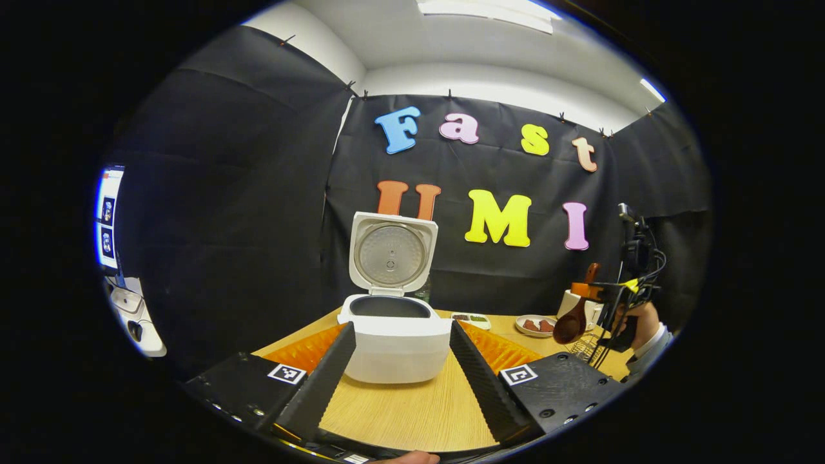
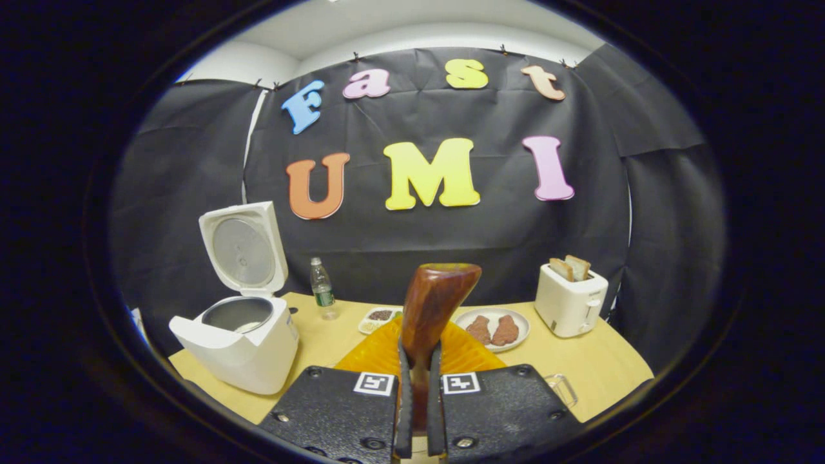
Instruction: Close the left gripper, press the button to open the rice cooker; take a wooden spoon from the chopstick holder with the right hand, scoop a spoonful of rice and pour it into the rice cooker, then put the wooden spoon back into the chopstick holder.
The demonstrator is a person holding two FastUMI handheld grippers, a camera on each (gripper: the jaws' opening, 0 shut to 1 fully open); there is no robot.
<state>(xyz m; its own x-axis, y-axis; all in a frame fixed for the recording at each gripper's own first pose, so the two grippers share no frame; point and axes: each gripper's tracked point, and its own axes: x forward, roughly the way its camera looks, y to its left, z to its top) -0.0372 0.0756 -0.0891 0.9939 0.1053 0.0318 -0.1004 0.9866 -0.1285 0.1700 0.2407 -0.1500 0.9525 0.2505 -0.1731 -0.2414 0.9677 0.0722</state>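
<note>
The white rice cooker [image 1: 396,348] stands on the wooden table [image 1: 412,412] with its lid [image 1: 392,252] swung up and the inner pot showing. My left gripper [image 1: 401,325] is open just in front of it, one finger on each side, touching nothing. Far right, my right gripper [image 1: 612,298] holds the wooden spoon [image 1: 572,319] with its bowl hanging down, above a wire chopstick holder [image 1: 585,348]. In the right gripper view, my right gripper [image 2: 420,353] is shut on the wooden spoon [image 2: 435,299], which rises between the fingers. The rice cooker [image 2: 240,345] sits at the left there.
Along the table's back stand a water bottle [image 2: 320,283], a small divided dish of grains [image 2: 379,317], a plate with two brown pieces [image 2: 493,328] and a white toaster [image 2: 570,299] holding bread. A hand and sleeve [image 1: 648,332] grip the right gripper.
</note>
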